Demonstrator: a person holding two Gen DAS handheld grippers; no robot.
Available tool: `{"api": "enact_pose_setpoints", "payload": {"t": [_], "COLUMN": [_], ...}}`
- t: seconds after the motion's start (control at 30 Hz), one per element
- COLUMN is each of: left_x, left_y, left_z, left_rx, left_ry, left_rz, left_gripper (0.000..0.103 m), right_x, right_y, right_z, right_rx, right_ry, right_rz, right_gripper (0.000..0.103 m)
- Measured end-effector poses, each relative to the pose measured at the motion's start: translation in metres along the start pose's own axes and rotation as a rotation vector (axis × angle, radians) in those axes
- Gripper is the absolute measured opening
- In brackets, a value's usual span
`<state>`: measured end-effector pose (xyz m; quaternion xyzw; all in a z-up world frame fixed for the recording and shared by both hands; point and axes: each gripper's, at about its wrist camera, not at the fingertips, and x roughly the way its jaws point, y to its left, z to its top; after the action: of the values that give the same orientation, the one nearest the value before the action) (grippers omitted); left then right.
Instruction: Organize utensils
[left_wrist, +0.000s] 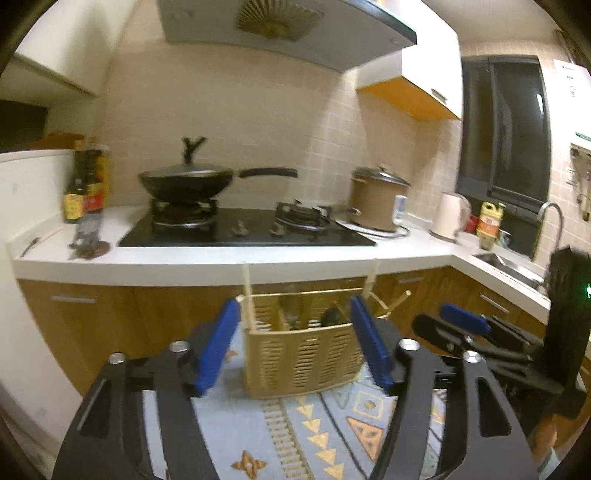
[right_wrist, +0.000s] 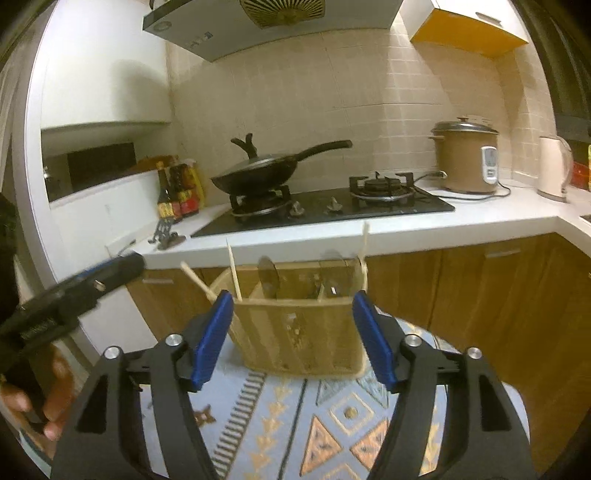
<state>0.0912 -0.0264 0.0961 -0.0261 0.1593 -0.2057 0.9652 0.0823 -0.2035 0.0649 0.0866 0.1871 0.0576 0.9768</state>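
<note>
left gripper (left_wrist: 291, 343): jaws spread, nothing held | right gripper (right_wrist: 291, 336): same, empty | utensil caddy (left_wrist: 301, 360): stands upright on the patterned cloth (left_wrist: 295, 435), straight ahead of both my tools, long side across me; chopsticks (right_wrist: 233, 267) stick up at its ends | both grippers about equally near

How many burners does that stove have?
2. One burner sits under the covered wok on the stove's left side; the other burner stands bare on the right, next to the brown cooker.
</note>
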Motion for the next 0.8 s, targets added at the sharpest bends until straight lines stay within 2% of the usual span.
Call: {"api": "enact_pose_setpoints", "payload": {"t": [0.17, 0.3, 0.43, 0.57, 0.7, 0.73, 0.8], "left_x": [-0.008, -0.004, 0.006, 0.009, 0.006, 0.006, 0.006], "left_y": [0.006, 0.000, -0.008, -0.010, -0.013, -0.011, -0.006], "left_z": [-0.030, -0.055, -0.069, -0.076, -0.081, -0.082, -0.082], "left_rx": [-0.046, -0.032, 0.005, 0.017, 0.077, 0.071, 0.046], "left_ry": [-0.056, -0.089, -0.103, -0.096, -0.124, -0.119, -0.106], "left_rz": [0.064, 0.130, 0.180, 0.177, 0.256, 0.260, 0.249], "left_gripper": [0.072, 0.076, 0.078, 0.082, 0.088, 0.092, 0.093], "right_x": [0.004, 0.004, 0.003, 0.001, -0.002, -0.002, -0.003], "right_y": [-0.006, -0.008, -0.006, -0.006, -0.005, -0.005, -0.006], "right_z": [-0.037, -0.058, -0.064, -0.065, -0.065, -0.065, -0.065], "right_rx": [0.032, 0.031, -0.010, -0.018, -0.027, -0.025, -0.018], "right_ry": [0.001, -0.025, -0.052, -0.074, -0.088, -0.088, -0.092], "right_rz": [-0.019, -0.063, -0.109, -0.136, -0.147, -0.147, -0.142], "right_gripper": [0.070, 0.076, 0.077, 0.080, 0.083, 0.083, 0.083]}}
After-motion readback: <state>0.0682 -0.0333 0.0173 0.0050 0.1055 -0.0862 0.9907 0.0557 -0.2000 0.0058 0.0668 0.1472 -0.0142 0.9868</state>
